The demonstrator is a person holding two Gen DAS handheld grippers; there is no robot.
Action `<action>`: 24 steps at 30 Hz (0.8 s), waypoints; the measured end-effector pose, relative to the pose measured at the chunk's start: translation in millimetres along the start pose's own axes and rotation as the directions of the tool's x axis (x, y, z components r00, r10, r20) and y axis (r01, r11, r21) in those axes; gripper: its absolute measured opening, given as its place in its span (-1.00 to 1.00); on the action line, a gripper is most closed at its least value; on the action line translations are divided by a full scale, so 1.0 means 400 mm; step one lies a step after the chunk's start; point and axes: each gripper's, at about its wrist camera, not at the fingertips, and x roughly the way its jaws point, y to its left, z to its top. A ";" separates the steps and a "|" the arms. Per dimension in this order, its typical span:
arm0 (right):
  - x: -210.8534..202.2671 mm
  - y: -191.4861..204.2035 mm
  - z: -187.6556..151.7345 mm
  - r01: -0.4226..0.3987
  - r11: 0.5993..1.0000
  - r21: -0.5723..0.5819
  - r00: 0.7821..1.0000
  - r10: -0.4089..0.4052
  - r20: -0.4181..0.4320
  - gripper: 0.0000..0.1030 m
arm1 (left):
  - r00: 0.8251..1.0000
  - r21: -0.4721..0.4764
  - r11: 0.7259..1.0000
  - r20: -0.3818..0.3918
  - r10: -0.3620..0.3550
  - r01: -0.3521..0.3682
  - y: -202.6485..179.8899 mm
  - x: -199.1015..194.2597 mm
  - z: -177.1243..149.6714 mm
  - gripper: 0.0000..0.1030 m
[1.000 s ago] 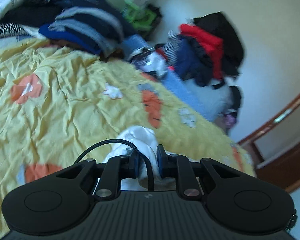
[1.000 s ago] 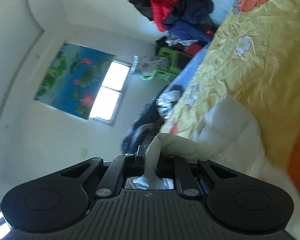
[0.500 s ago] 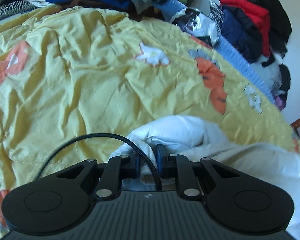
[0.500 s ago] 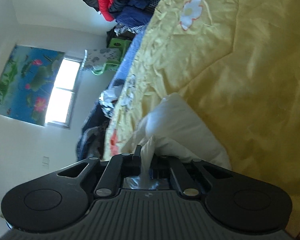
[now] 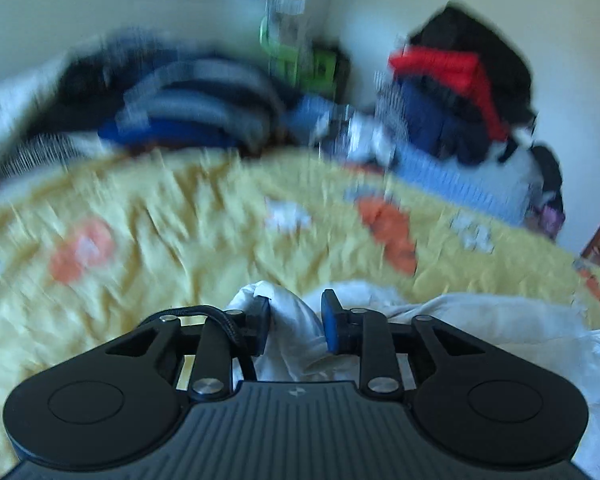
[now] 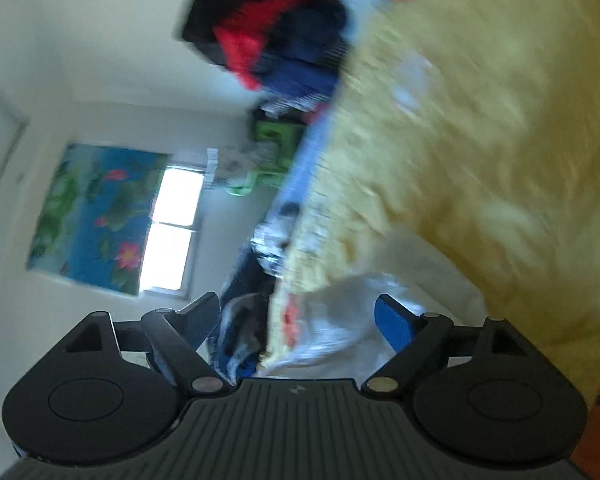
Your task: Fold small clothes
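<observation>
Where it lay bunched at the bottom centre of both views, the small white cotton garment [image 5: 480,328] looked light, limp and crease-prone, best pinched at a hem or corner. The left claw [image 5: 294,326] was opening, cloth between its parted pads. The right claw [image 6: 296,320] was spreading wide around loose fabric. Beneath was a rumpled yellow bedspread with orange flowers [image 5: 172,220]; piled dark clothes [image 5: 452,92] filled the upper frame.

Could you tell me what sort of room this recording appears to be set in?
Most likely a lived-in bedroom: a crumpled yellow bedspread with orange flower patches covers a bed, folded dark clothes are stacked along the far edge, and a window sits beside a blue lotus picture.
</observation>
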 end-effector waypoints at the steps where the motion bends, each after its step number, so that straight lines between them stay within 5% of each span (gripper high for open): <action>1: -0.023 0.037 -0.015 -0.013 0.997 -0.076 1.000 0.014 0.012 0.59 | 0.998 0.018 1.000 0.055 -0.007 0.006 -0.009 -0.044 -0.010 -0.34; 3: -0.028 0.111 -0.055 -0.028 0.970 -0.241 0.999 0.016 -0.049 0.60 | 0.984 0.067 0.998 0.173 -0.032 0.021 -0.061 -0.130 -0.045 0.03; 6: 0.049 0.217 -0.158 0.007 0.850 -0.527 0.981 -0.109 -0.163 0.59 | 0.938 0.191 0.981 0.338 -0.084 0.019 -0.175 -0.209 -0.098 0.66; 8: 0.128 0.235 -0.206 0.026 0.773 -0.634 0.964 -0.188 -0.190 0.60 | 0.903 0.329 0.943 0.419 -0.090 -0.058 -0.264 -0.217 -0.123 0.75; 9: 0.171 0.223 -0.211 0.040 0.768 -0.639 0.950 -0.227 -0.213 0.62 | 0.898 0.377 0.922 0.430 -0.090 -0.087 -0.292 -0.208 -0.123 0.75; 10: 0.211 0.204 -0.204 0.068 0.779 -0.623 0.936 -0.266 -0.231 0.58 | 0.903 0.397 0.913 0.419 -0.094 -0.089 -0.306 -0.199 -0.115 0.75; 12: 0.278 0.149 -0.173 0.154 0.799 -0.582 0.903 -0.353 -0.245 0.56 | 0.943 0.434 0.899 0.274 -0.191 0.056 -0.320 -0.168 -0.097 0.75; 14: 0.306 0.096 -0.128 0.198 0.833 -0.516 0.902 -0.361 -0.237 0.45 | 0.950 0.449 0.878 0.167 -0.263 0.164 -0.336 -0.139 -0.105 0.75; 18: 0.284 0.053 -0.082 0.181 0.915 -0.361 0.936 -0.273 -0.223 0.45 | 0.950 0.530 0.833 0.151 -0.273 0.155 -0.394 -0.086 -0.156 0.75; 21: 0.294 0.047 -0.086 0.179 0.904 -0.387 0.929 -0.285 -0.235 0.42 | 0.977 0.489 0.857 0.046 -0.209 0.161 -0.415 0.005 -0.161 0.75; 24: 0.296 0.044 -0.097 0.179 0.890 -0.419 0.925 -0.297 -0.236 0.42 | 0.984 0.461 0.873 -0.001 -0.176 0.157 -0.412 0.064 -0.167 0.75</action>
